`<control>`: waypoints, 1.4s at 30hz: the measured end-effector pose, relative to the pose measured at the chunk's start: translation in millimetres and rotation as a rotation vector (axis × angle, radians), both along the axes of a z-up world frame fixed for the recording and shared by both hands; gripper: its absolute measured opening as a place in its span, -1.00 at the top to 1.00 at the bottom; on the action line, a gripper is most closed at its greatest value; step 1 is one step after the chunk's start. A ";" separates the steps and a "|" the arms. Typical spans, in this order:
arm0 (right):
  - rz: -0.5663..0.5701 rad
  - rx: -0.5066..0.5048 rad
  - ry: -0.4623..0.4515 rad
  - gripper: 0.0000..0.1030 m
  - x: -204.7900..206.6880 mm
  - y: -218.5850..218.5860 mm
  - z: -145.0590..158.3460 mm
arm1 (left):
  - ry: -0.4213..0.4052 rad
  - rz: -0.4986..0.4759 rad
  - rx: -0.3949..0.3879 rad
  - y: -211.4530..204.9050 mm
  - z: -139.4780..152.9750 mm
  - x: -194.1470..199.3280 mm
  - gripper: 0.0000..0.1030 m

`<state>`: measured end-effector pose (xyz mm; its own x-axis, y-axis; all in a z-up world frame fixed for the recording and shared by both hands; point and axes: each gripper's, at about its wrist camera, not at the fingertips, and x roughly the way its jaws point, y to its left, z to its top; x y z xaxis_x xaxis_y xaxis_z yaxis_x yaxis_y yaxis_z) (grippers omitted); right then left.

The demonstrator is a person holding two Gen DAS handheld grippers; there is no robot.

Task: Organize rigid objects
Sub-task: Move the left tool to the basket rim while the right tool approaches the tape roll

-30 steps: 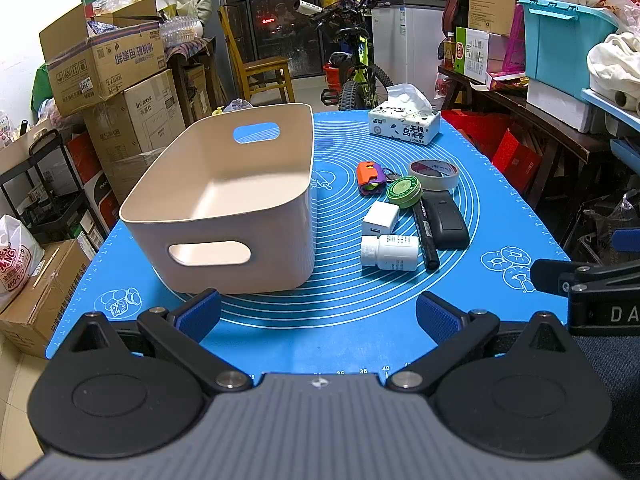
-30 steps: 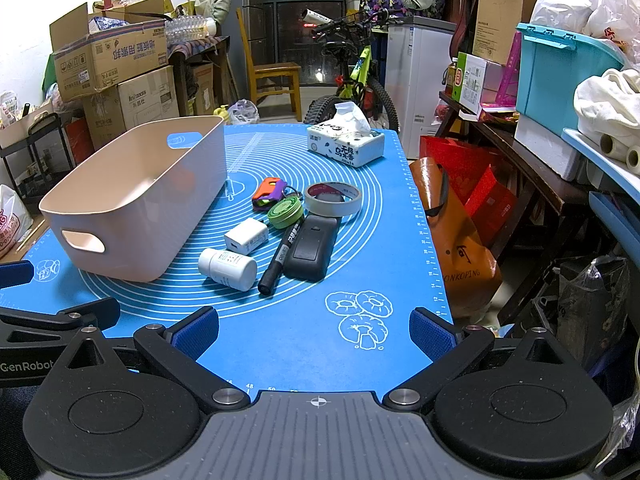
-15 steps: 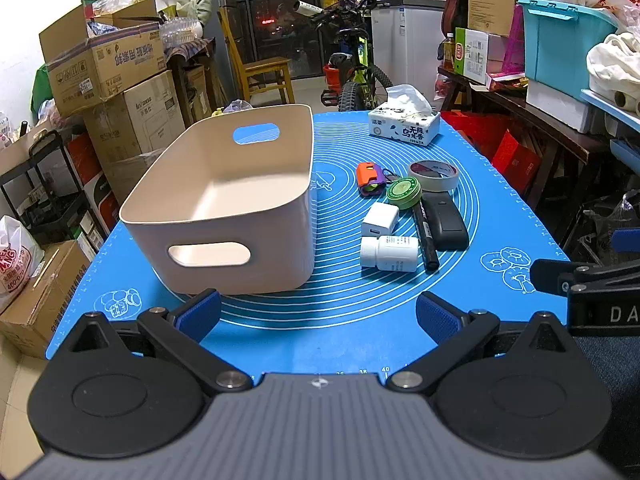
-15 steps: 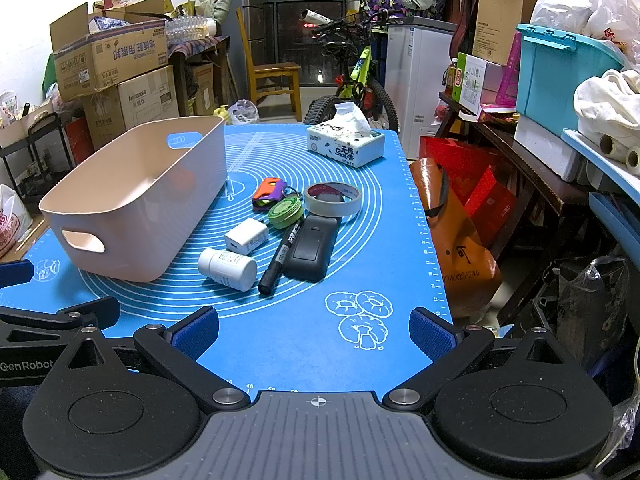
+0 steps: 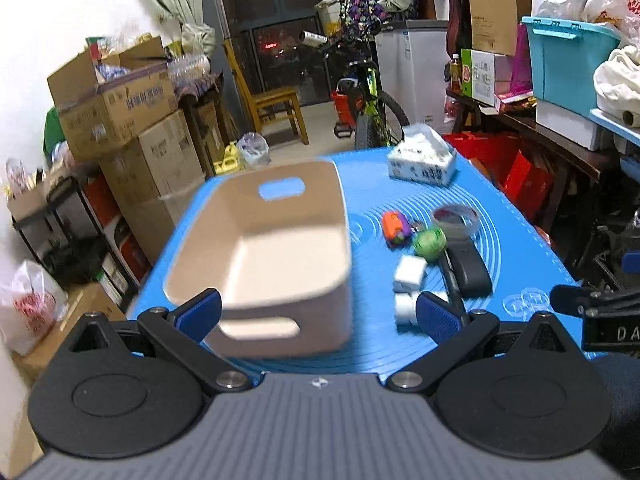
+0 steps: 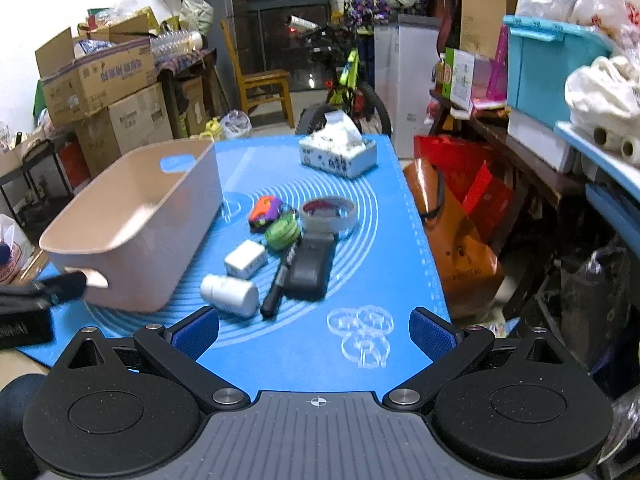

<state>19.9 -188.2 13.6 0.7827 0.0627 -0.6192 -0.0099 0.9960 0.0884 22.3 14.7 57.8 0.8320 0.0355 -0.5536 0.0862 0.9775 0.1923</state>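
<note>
Both grippers spread wide, holding nothing: left gripper (image 5: 318, 314) above the near end of the beige bin (image 5: 276, 264), right gripper (image 6: 314, 334) over bare blue mat (image 6: 304, 356). Right of the bin, clustered close: white bottle (image 6: 229, 295) nearest, white cube (image 6: 245, 259) just behind, black marker (image 6: 281, 280) beside black case (image 6: 312, 267). Farther back: green disc (image 6: 282, 233), orange-purple toy (image 6: 264, 213), tape roll (image 6: 329, 213). Tissue box (image 6: 338, 156) at far edge.
</note>
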 end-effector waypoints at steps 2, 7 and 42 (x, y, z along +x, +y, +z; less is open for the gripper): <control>0.001 0.003 -0.013 -0.95 5.1 0.5 7.4 | -0.003 -0.008 -0.018 7.2 12.2 9.0 -0.98; -0.010 0.023 -0.035 -0.95 19.9 -2.3 24.3 | -0.027 0.004 0.000 16.1 28.9 29.4 -0.98; -0.061 -0.016 0.058 -0.95 210.5 -14.5 -28.0 | 0.178 0.171 0.000 140.1 -33.6 196.0 -0.97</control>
